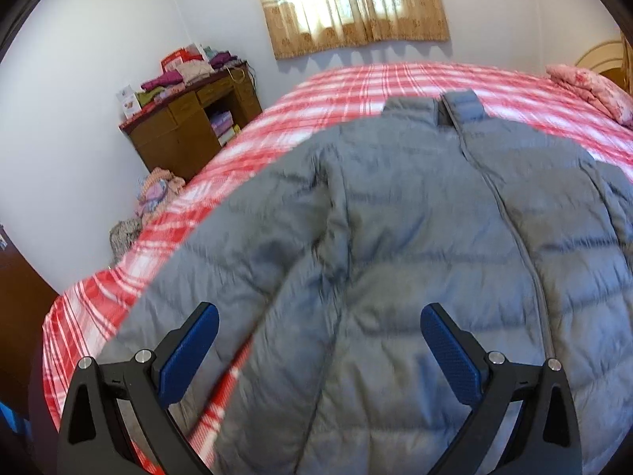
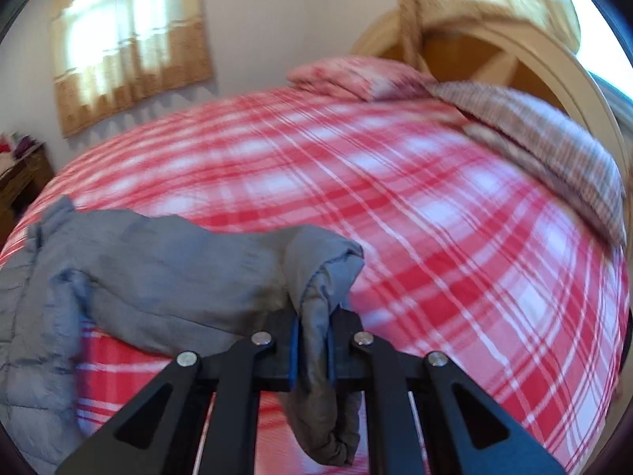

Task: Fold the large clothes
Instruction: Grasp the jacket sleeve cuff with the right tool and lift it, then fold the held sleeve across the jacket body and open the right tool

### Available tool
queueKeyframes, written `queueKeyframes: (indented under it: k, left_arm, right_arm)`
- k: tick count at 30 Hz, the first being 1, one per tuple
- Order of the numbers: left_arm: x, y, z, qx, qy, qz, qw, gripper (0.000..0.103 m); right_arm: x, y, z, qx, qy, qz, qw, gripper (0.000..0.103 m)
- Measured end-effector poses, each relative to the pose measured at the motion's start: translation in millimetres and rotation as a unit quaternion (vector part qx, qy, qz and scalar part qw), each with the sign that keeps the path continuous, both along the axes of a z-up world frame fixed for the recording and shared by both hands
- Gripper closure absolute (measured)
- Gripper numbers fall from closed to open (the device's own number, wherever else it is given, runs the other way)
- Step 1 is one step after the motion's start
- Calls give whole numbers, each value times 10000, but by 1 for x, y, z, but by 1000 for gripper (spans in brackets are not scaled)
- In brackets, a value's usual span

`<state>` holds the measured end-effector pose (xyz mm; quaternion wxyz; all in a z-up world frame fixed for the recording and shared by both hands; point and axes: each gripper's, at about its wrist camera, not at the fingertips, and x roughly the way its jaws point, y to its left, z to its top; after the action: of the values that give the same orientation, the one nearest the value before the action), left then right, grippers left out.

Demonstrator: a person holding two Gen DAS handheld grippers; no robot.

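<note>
The grey jacket (image 1: pixel 415 245) lies spread on the plaid bed (image 1: pixel 348 91). Left tool (image 1: pixel 319 318): open above it. Right tool (image 2: pixel 313 326): clamped on a sleeve. Far left, a wooden cabinet (image 1: pixel 186 126) holds folded clothes (image 1: pixel 186 73).

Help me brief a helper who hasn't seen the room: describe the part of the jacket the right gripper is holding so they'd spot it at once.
Start at the bed with the red-and-white plaid sheet. On its near left side lies a grey puffer jacket. The sleeve stretches away from its body, and the right gripper is shut on its rolled cuff end, the only part lifted off the sheet.
</note>
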<state>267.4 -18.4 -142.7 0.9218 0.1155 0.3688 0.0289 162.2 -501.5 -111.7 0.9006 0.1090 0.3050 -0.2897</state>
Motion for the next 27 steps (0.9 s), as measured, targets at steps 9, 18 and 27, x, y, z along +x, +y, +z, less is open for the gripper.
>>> queueKeyframes:
  k: [9, 18, 27]
  left_arm:
    - [35, 17, 2, 120, -202, 401, 9989, 1]
    - [35, 44, -5, 288, -212, 636, 9973, 1]
    - [31, 49, 25, 26, -431, 950, 9945, 1]
  right_arm:
    - [81, 157, 26, -787, -3, 1623, 9836, 91]
    - [127, 244, -24, -360, 409, 2683, 9618, 48]
    - [53, 272, -4, -388, 300, 3611, 9313, 44]
